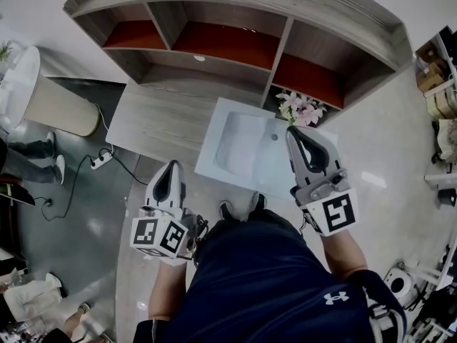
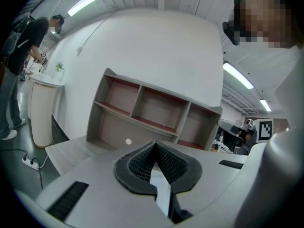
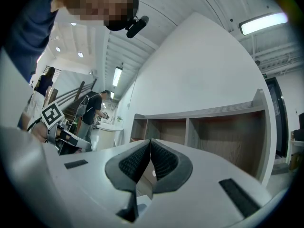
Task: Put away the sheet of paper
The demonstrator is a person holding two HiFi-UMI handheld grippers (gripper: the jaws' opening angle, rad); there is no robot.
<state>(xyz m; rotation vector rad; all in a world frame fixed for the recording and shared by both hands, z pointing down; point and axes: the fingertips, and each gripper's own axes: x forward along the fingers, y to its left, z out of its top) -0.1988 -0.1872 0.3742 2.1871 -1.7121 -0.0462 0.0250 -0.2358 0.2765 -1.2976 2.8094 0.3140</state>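
A white sheet of paper (image 1: 239, 145) lies flat on the grey wooden table (image 1: 157, 120), in front of the shelf unit (image 1: 228, 45). In the head view my right gripper (image 1: 294, 131) hangs above the sheet's right part, its jaws shut with nothing in them. My left gripper (image 1: 171, 166) is left of the sheet, near the table's front edge, also shut and empty. In the left gripper view the ribbed pads (image 2: 142, 164) meet at the tip (image 2: 154, 144) and the shelf unit (image 2: 152, 113) stands ahead. In the right gripper view the jaws (image 3: 151, 140) are likewise closed, facing the shelf unit (image 3: 199, 127).
Pink flowers (image 1: 302, 109) stand at the sheet's far right corner. The shelf compartments have red floors. A pale round stand (image 1: 57, 106) and a power strip with its cable (image 1: 100, 161) are at the left. People stand at the left; clutter (image 1: 439, 91) fills the right edge.
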